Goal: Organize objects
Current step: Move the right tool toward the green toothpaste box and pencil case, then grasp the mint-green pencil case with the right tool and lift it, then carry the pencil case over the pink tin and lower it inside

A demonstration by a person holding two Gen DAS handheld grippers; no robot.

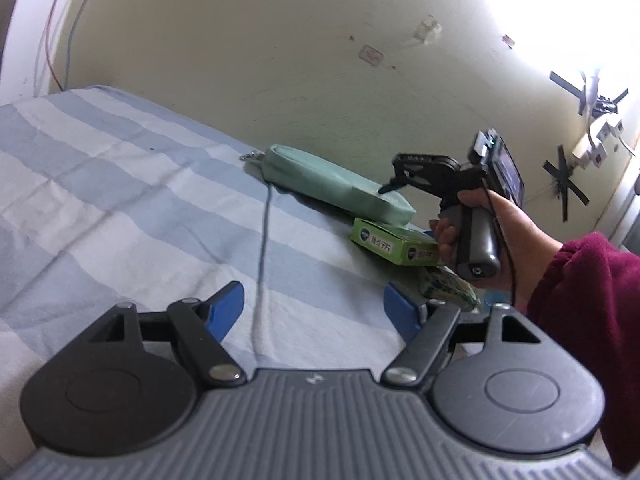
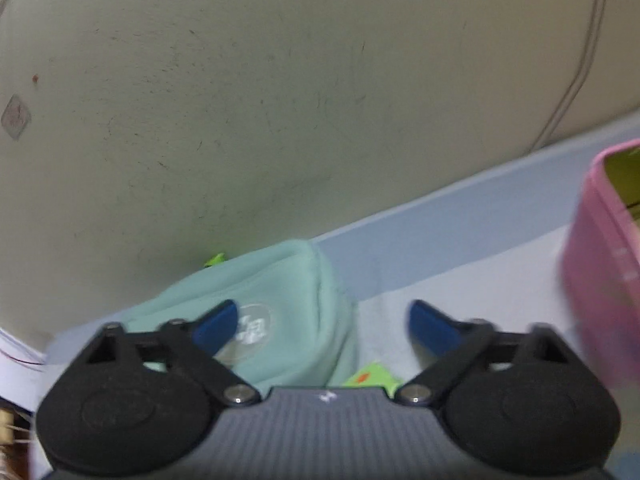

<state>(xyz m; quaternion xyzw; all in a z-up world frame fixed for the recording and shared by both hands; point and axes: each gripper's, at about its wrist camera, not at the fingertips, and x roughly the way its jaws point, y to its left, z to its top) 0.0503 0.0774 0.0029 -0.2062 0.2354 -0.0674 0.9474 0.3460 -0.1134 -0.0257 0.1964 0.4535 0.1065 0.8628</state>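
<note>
The green box [image 1: 394, 246] carries Chinese print ending "牙片"; the pouch's [image 2: 280, 304] round emblem is blurred.

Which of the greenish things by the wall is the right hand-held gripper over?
The mint fabric pouch, soft and pale; the bright green box lies beside it, nearer the camera.

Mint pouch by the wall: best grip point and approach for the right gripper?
Take the mint pouch across its narrow width at the near end, coming from above. It lies flat and long against the wall, one end propped on the green box, so only the top is free. The right gripper is open above it.
</note>
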